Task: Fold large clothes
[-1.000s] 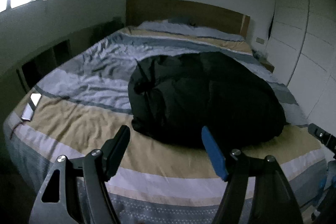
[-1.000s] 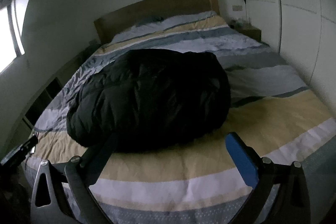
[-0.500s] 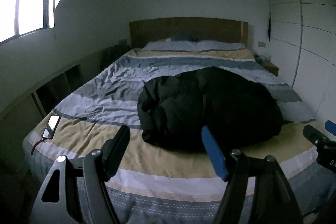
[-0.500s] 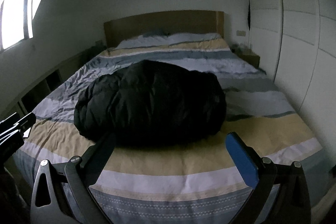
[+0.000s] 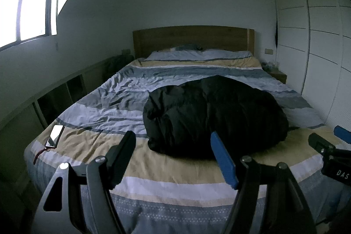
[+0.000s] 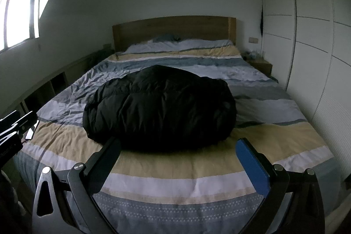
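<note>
the black puffer jacket (image 6: 160, 109) is lying bundled on the bed (image 6: 175, 168), apparently folded already. both tongs, left (image 5: 173, 157) and right (image 6: 178, 159), are hanging apart, gripping nothing.

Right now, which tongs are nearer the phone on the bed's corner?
Left. The left tongs hang open just right of the phone; the right tongs sit farther right, across the black jacket.

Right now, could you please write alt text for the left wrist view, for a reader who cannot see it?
A bulky black puffer jacket lies bunched on a striped bed, beyond the open, empty left gripper. A phone rests near the bed's left edge, and the right gripper shows at the right border.
</note>
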Motion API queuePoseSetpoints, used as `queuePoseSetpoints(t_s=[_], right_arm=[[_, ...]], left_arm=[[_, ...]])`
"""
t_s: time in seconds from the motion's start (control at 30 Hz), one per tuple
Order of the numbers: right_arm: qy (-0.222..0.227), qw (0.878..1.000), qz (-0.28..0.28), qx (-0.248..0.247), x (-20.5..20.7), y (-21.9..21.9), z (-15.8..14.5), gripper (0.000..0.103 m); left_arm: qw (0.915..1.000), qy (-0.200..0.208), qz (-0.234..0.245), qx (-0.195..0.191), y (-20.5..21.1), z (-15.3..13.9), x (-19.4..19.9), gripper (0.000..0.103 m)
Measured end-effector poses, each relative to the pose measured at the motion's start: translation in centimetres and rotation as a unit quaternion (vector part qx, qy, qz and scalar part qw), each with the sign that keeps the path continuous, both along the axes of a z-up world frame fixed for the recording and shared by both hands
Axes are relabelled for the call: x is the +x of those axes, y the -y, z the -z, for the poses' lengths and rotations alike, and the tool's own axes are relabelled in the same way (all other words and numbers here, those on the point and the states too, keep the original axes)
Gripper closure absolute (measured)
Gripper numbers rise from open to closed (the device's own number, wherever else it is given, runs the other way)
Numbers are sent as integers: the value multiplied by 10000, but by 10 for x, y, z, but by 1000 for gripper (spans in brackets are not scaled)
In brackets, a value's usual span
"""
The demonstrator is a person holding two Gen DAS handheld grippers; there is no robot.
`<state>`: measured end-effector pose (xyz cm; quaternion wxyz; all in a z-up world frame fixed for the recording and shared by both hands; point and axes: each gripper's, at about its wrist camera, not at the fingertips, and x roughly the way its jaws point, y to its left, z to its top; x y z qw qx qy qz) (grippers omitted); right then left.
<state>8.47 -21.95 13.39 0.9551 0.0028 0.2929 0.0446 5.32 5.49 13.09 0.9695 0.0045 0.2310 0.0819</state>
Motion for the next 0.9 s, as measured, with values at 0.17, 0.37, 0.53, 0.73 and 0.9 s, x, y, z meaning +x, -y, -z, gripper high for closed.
queuePoseSetpoints(t_s=[0.17, 0.37, 0.53, 0.73, 0.9], right_arm=[[-19, 10000, -56, -43, -3, -4, 5, 0], [-54, 9999, -130, -52, -4, -8, 9, 0], [-89, 9998, -163, -82, -3, -9, 12, 0], [-118, 9998, -140, -103, -2, -7, 15, 0], [-137, 9998, -116, -87, 0, -5, 17, 0]], left_arm=[[10000, -55, 5, -16, -1, 5, -5, 34], [10000, -98, -5, -7, -2, 9, -6, 34], [9999, -158, 17, -3, 0, 14, -3, 34], [9997, -240, 62, 4, 2, 20, 4, 34], [9995, -291, 120, -7, 4, 24, 7, 34]])
